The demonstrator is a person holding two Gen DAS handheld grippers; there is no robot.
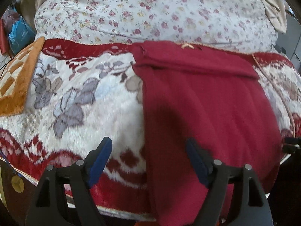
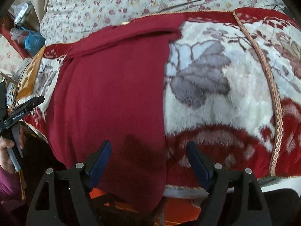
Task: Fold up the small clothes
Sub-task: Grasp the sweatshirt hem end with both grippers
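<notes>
A dark red knit garment (image 1: pixel 203 101) lies flat on a plush red-and-white flowered blanket (image 1: pixel 90 98), with a folded band across its far end. Its near end hangs over the bed's front edge. My left gripper (image 1: pixel 148 140) hovers open above the garment's left edge, nothing pressed between its blue pads (image 1: pixel 99 156). In the right wrist view the same garment (image 2: pixel 109 98) fills the left half. My right gripper (image 2: pixel 148 143) stands open over its right edge, empty. At that view's left border a hand (image 2: pixel 6 150) holds the left gripper's body (image 2: pixel 26 107).
A quilt with small flowers (image 1: pixel 150 9) lies behind the blanket. An orange checked cushion (image 1: pixel 17 75) sits at the left, with a blue bag (image 1: pixel 18 32) beyond it. A braided cord trim (image 2: pixel 270 86) crosses the blanket at the right. Something orange (image 2: pixel 175 211) shows below the bed's edge.
</notes>
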